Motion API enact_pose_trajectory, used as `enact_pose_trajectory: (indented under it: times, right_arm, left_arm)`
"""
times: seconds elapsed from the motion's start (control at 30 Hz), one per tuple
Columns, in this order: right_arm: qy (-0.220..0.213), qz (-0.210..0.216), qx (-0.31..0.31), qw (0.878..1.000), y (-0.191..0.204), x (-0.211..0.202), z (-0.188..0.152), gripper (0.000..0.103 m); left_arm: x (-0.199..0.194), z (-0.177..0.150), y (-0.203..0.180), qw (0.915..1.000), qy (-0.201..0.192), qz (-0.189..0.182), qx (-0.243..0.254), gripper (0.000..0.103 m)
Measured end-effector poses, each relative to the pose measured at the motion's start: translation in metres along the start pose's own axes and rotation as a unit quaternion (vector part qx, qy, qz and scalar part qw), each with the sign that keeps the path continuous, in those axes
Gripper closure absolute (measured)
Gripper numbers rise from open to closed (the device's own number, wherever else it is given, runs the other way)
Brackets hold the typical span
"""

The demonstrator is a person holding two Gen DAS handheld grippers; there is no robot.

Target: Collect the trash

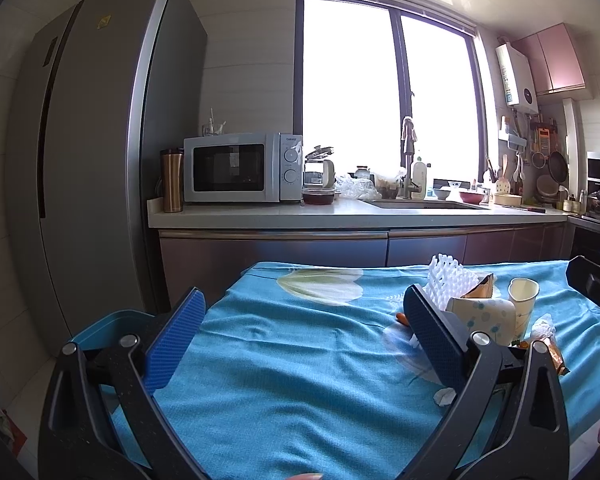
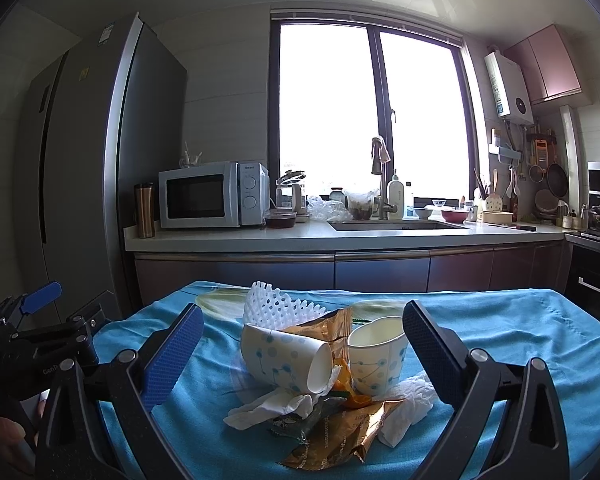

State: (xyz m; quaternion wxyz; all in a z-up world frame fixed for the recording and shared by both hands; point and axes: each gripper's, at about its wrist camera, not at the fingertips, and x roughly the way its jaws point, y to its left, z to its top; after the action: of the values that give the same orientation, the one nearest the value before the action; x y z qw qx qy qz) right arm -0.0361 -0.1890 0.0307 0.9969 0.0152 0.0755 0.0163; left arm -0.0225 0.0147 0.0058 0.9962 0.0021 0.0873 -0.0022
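Blue-clothed tabletop (image 2: 500, 320) is carrying a trash pile (image 2: 324, 364); right gripper (image 2: 300, 352) is hovering spread around it, left gripper (image 1: 304, 332) spread at its nine o'clock, empty.

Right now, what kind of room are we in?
A home kitchen, most likely. There's a microwave on the counter, a sink with a tap under the window, and a tall fridge beside it.

Home kitchen: tall grey refrigerator (image 1: 100, 160), white microwave (image 1: 242, 168) on countertop (image 1: 340, 216), sink with faucet (image 2: 382, 184), hanging pans (image 2: 556, 178), wall-mounted water heater (image 2: 508, 84).
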Motion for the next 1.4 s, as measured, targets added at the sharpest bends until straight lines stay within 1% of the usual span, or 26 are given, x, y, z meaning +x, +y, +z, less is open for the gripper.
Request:
enact_pose_trajectory:
  times: [1.4]
  right_arm:
    - [0.007,0.003,0.006,1.000,-0.0017,0.0040,-0.0024,0.007]
  left_arm:
    - [-0.0006,0.0002,0.0017,1.0000,-0.001,0.000,0.000,0.005]
